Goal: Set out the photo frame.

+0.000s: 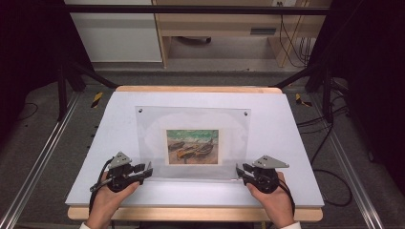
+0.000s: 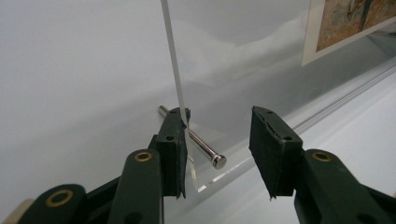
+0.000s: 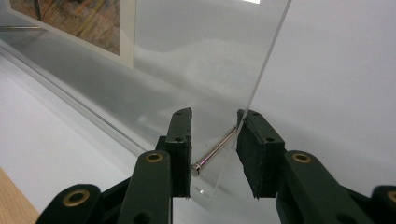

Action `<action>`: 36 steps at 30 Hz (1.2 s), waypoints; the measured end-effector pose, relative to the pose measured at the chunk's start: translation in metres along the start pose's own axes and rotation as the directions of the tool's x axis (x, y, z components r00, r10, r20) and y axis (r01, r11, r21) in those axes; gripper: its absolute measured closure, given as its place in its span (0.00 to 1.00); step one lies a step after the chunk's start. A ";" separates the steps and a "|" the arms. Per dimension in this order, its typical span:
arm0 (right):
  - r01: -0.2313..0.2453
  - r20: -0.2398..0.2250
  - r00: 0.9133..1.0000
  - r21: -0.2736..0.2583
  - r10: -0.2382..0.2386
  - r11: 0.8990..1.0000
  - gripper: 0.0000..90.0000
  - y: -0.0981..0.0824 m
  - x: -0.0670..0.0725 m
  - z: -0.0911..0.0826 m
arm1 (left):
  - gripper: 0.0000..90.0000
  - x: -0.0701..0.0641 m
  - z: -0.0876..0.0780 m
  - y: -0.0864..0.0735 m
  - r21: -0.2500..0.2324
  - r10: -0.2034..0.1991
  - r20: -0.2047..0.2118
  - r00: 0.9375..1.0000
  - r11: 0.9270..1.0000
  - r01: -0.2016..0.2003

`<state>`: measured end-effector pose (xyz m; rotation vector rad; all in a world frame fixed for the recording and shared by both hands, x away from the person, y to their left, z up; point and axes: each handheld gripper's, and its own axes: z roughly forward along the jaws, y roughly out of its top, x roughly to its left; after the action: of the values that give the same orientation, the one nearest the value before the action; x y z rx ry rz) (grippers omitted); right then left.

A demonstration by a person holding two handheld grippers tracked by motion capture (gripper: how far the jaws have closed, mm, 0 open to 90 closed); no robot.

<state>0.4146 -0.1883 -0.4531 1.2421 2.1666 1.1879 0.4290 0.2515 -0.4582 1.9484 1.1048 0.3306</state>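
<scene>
Both tools, left tool [image 1: 148, 171] and right tool [image 1: 238, 170], straddle the acrylic frame [image 1: 191, 126] bottom corners, apparently unclamped; squeeze both evenly on the standoff pins [image 2: 196, 140] before lifting.

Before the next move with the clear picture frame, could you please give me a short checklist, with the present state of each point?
1. Left gripper at the acrylic frame, near left corner: ok.
2. Right gripper at near right corner: ok.
3. Left pads pressing the panel: not ok, one jaw touches its edge, the other stands apart.
4. Right pads pressing: cannot tell, the gap looks small.
5. Metal standoff pin in place: ok.
6. Boat picture inside, flat: ok.
</scene>
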 end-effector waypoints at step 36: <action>0.009 0.000 1.000 0.024 -0.009 1.000 0.74 -0.007 0.004 -0.002 | 0.64 -0.007 0.000 -0.007 0.041 0.040 -0.023 0.999 0.998 -0.039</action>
<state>0.4075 -0.1877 -0.4577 1.2409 2.1899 1.1612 0.4210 0.2477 -0.4623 2.0087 1.0972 0.3565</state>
